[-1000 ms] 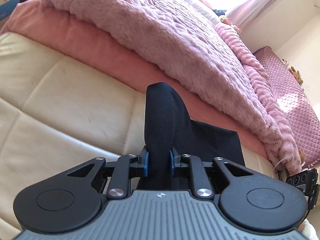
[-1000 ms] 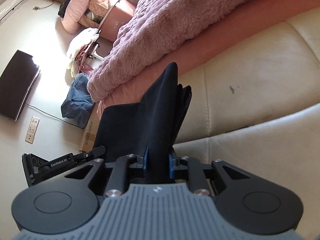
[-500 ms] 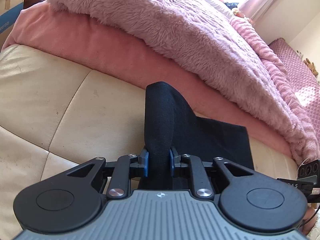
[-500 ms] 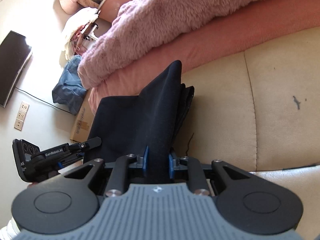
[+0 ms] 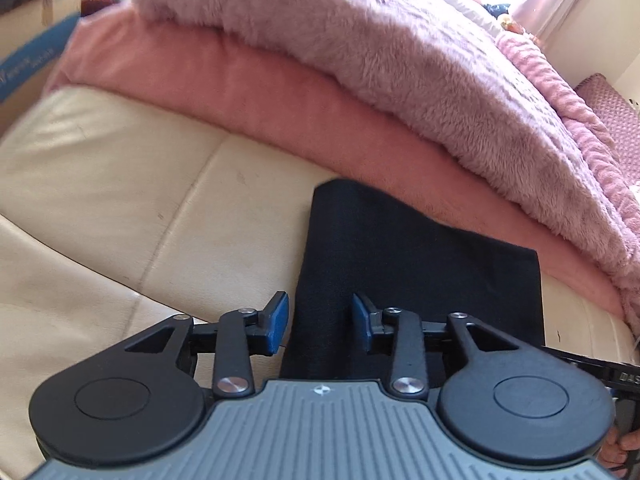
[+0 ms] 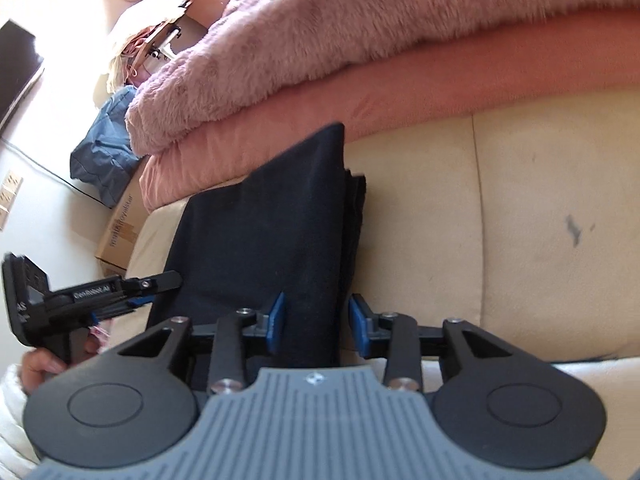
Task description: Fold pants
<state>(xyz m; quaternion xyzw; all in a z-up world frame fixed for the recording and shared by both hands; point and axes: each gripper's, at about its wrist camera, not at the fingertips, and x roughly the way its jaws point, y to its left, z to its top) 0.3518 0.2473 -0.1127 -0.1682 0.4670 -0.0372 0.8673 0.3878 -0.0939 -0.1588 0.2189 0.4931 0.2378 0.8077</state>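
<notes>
- Left gripper (image 5: 320, 322): jaws have just been opening; the blue pads stand apart, with the pants' edge lying between them but not pinched. Judged a release after laying the fold down.
- Right gripper (image 6: 316, 322): likewise just opened; pads clear of the cloth on both sides, though a raised ridge of fabric runs up between them. The ridge suggests the cloth has not fully settled.
- Pants (image 5: 420, 276): dark, folded into a roughly rectangular stack, flat on the cream sofa (image 5: 120, 184). Layered edges show on the right side in the right wrist view, so several folds are judged complete.
- The far edge of the pants touches or slightly overlaps the pink sheet (image 5: 248, 80); placement on the bare cushion gives a firm, flat surface for folding.
- Fluffy blanket (image 5: 360, 40): heaped beyond the sheet, apart from the pants, no obstruction.
- Cardboard box (image 6: 120, 228): on the floor past the sofa end, not involved.
</notes>
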